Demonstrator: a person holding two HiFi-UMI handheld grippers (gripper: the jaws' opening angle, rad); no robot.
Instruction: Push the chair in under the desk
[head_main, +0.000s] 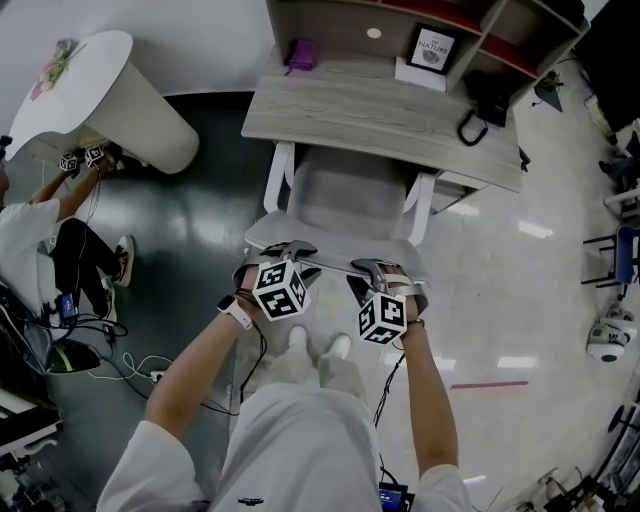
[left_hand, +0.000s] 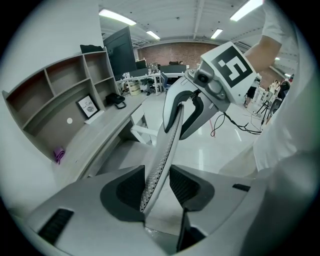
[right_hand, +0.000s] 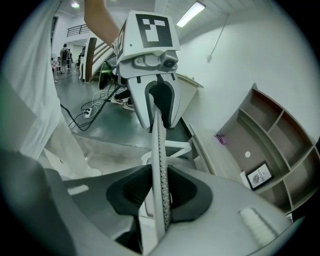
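The left gripper (head_main: 298, 254) has its jaws closed on the top edge of the white mesh-backed office chair (head_main: 345, 200). The chair's seat is partly hidden under the pale wooden desk (head_main: 380, 120) at 12 o'clock. The right gripper (head_main: 370, 270) clamps the same edge, and the chair's base is out of sight.

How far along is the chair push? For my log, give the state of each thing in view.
chair: front tucked under the desk edge, rest out, not fully in.
backrest: top edge between both grippers' jaws.
left gripper: shut on the backrest.
right gripper: shut on the backrest.
picture frame: upright on the shelf.
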